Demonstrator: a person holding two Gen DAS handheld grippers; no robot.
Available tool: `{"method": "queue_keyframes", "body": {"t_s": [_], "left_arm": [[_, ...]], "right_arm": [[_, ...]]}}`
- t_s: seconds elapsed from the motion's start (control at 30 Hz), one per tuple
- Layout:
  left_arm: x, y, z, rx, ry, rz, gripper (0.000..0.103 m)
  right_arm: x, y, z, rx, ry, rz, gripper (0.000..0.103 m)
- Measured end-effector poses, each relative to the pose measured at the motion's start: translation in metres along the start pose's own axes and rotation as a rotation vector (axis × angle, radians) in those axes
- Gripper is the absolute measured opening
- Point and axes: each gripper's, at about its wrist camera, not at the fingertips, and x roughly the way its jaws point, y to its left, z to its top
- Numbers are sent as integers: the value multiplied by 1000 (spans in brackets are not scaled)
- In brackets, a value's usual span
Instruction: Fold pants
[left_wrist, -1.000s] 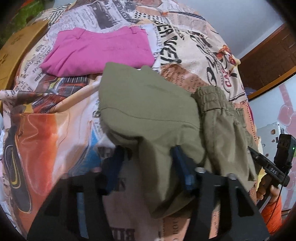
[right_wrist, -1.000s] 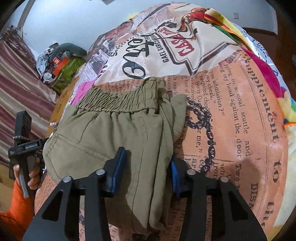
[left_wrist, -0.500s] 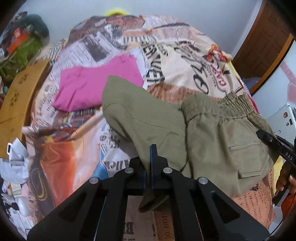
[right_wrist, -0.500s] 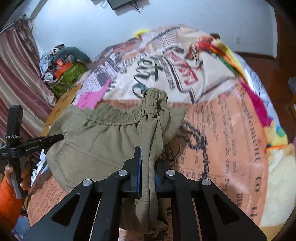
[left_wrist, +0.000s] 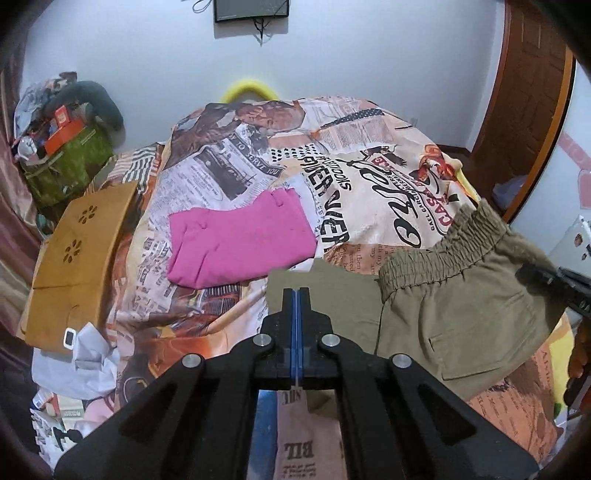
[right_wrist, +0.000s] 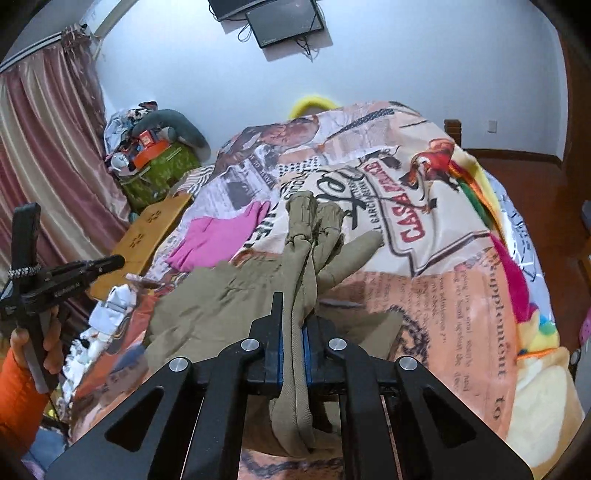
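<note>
A bedroom: a bed (left_wrist: 369, 155) under a newspaper-print cover fills both views, with a pale wall and a dark screen (left_wrist: 251, 9) at the top and a pink curtain (right_wrist: 40, 155) down the left of the right-wrist view. A folded pink garment (left_wrist: 236, 245) lies left of centre on the cover, well clear of the work and probably set aside so it stays out of the way.

The pants (left_wrist: 454, 306), olive with an elastic waistband, hang lifted off the bed at the right and centre of the left-wrist view. In the right-wrist view they run from the lower centre up toward the middle, waistband bunched at the far end.

The left gripper (left_wrist: 295, 299) has its blue pads pressed fully together, pinching a thin edge of the pants, with a flat panel of cloth standing just behind its tips. The right gripper (right_wrist: 293, 332) is closed on a thick gathered bundle of the pants, so its pads stand slightly apart around the layers. A hand (right_wrist: 33, 347) in an orange sleeve holds the left tool at the lower left of that view.

Two separate grips at different points look meant to raise the cloth and spread it between them, so that it hangs straight before being laid flat for a fold. The bunching at the right grip may leave creases.
</note>
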Motion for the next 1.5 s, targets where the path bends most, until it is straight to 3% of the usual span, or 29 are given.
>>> {"method": "queue_keyframes", "body": {"t_s": [0.17,0.27,0.3,0.33,0.43,0.53,0.63,0.8,0.9,1.1,1.17,1.23,1.37,1.43,1.5], "left_arm": [[16,15,-15,-42,97,-16,4],[32,18,-22,-66,160,-36,19],[37,17,-24,-69,170,-43,30],[38,16,-25,-69,173,-45,43],[46,7,-26,-58,177,-46,62],[57,-1,-24,-46,202,-65,71],[69,-5,-23,-43,230,-68,75],[99,-4,-26,-77,313,-105,75],[117,-4,-29,-95,357,-131,75],[131,-4,-28,-121,372,-180,75],[136,-4,-27,-132,377,-210,68],[139,-4,-26,-145,376,-240,54],[139,-9,-23,-153,368,-233,33],[136,-15,-20,-136,354,-205,21],[127,-25,-16,-86,312,-143,18]], "right_arm": [[7,-21,-21,74,79,-40,8],[14,-32,-39,96,160,-69,16],[16,-35,-44,100,185,-80,19],[17,-37,-48,101,201,-90,26],[13,-45,-55,118,213,-95,46],[8,-55,-56,161,197,-93,57],[9,-64,-55,192,192,-98,58],[32,-75,-54,238,241,-44,59],[49,-85,-50,279,267,-3,68],[72,-95,-43,300,311,88,72],[75,-94,-42,287,316,109,65],[78,-94,-41,285,312,123,58],[81,-96,-39,316,313,196,23],[78,-89,-38,301,299,182,19],[71,-77,-35,238,275,139,17]]}}
